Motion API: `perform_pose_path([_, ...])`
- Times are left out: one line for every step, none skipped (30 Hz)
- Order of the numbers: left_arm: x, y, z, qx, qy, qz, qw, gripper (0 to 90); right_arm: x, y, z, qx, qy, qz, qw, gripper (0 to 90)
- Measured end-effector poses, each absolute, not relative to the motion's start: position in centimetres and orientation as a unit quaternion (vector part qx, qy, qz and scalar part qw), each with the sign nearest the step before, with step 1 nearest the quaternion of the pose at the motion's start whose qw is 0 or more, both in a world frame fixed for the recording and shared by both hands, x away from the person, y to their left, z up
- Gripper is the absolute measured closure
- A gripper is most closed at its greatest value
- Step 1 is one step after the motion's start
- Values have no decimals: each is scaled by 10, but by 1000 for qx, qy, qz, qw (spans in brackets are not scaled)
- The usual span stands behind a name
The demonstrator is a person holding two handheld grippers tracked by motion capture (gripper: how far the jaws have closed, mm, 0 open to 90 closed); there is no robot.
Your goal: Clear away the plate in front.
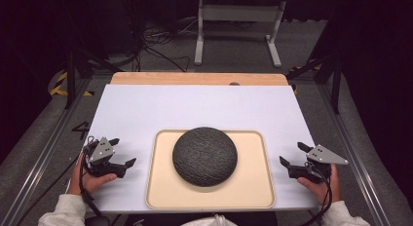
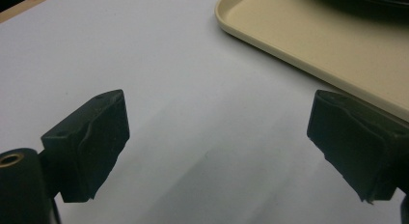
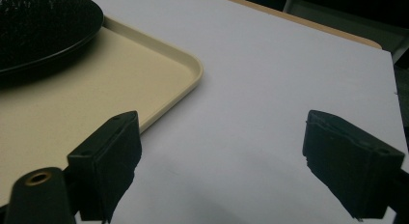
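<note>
— Two grippers on my list, both idle. Left gripper [image 1: 122, 152]: jaws spread wide, nothing between them, resting on the white table surface [image 1: 146, 109]. Right gripper [image 1: 294, 154]: jaws likewise spread, nothing pinched, on the same white surface.

— And the item between them?

— One dark, round, textured dome [image 1: 205, 156], looking like an upturned black bowl or lid; I cannot tell which. It sits on a beige tray [image 1: 160, 187], about at the tray's middle, a little toward the far edge. From my left gripper it lies off to the right, past the tray's near rim; from my right gripper it lies off to the left, well apart from both.

— Tray position?

— In my left gripper view [image 2: 218, 147], the tray's rounded corner [image 2: 226, 21] stands ahead and right of the jaws, and its rim runs down to just behind the right-hand jaw. In my right gripper view [image 3: 222, 159], the tray's rim [image 3: 193, 69] passes just behind the left-hand jaw, with the dome's ribbed edge [image 3: 43, 31] at the upper left.

— Hands?

— One hand [image 1: 90, 179] behind the left gripper, one hand [image 1: 319, 184] behind the right, pale sleeves at the near table edge. A strip of wooden tabletop [image 1: 195, 79] shows beyond the white surface, far ahead of both grippers.
</note>
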State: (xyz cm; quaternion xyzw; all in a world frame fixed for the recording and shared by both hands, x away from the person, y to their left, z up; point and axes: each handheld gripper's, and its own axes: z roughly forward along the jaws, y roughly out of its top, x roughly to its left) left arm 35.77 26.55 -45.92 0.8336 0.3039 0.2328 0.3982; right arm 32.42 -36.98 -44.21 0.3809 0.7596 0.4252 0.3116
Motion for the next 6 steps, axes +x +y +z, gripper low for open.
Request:
perform_pose_path([358,265,-460,833,305,232,399,84,325,-370,-442,381,759,425,312,141])
perform_pose_path([357,265,-460,834,304,231,399,84,326,-370,-442,382,759,426,312,141])
perform_pose_path([357,265,-460,834,304,232,398,84,327,-370,-442,383,758,425,312,141])
perform_pose_path([357,265,-460,833,304,232,400,84,327,-369,-442,384,758,426,311,141])
perform_pose_path([357,265,-459,833,303,233,400,84,328,-369,-443,385,759,424,310,141])
perform_pose_path([357,265,-459,833,303,233,400,84,328,-369,-444,386,760,421,309,141])
